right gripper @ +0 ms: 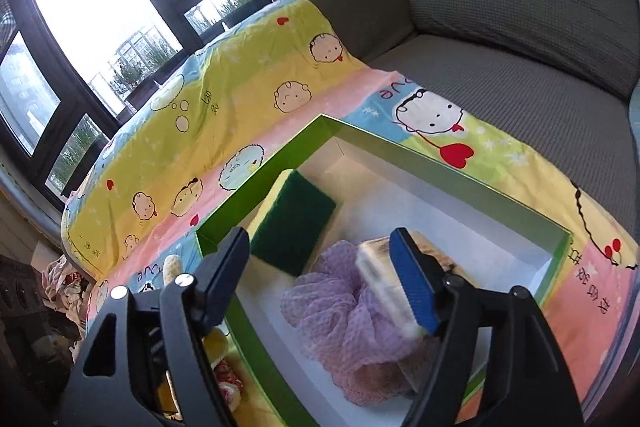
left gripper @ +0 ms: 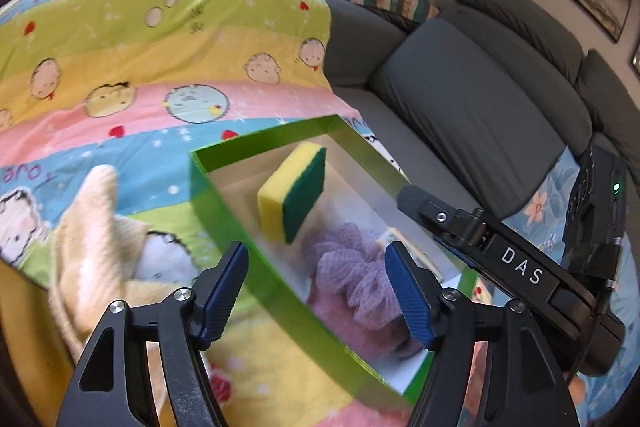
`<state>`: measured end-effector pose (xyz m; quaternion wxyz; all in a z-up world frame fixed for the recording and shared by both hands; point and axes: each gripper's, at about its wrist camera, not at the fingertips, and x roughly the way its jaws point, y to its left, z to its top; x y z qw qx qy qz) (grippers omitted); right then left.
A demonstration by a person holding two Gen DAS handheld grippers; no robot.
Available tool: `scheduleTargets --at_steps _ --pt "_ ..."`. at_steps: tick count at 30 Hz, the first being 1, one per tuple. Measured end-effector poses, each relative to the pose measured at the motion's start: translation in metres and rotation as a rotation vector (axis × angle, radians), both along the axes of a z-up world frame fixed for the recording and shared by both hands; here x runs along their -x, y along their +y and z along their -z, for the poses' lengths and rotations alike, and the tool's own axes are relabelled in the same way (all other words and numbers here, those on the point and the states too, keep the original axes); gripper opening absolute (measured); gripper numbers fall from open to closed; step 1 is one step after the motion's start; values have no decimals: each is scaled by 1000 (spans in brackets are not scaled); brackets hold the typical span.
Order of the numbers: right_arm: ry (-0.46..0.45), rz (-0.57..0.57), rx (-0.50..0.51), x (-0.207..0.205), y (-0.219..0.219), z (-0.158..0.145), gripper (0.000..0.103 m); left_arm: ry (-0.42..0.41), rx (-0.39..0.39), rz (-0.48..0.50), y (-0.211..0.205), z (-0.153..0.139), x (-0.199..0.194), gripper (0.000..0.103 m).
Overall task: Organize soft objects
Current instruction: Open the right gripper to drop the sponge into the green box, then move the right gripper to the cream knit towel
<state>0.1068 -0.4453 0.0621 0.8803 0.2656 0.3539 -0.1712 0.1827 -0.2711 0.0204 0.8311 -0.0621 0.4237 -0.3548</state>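
Inside green box [right gripper: 448, 163]: sponge [right gripper: 294, 223], lilac pouf [right gripper: 344, 311] (both loose)

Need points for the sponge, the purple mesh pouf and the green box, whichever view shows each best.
sponge [left gripper: 298, 193]: left wrist view, on its dark green scrub face.
purple mesh pouf [right gripper: 340, 303]: right wrist view, middle of the netting.
green box [right gripper: 456, 165]: right wrist view, on its far rim.

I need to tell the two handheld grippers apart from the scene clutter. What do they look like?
Both look alike: the left gripper and the right gripper have black angular frames with silver screws and ribbed blue finger pads. Seen from the left camera, the right gripper's black body carries white "DAS" lettering, a green light and a cable.
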Motion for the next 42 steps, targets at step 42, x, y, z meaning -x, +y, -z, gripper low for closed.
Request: scheduleTargets --at_steps 42 --pt "176 -31 570 0 126 5 95 71 -4 -648 308 63 132 82"
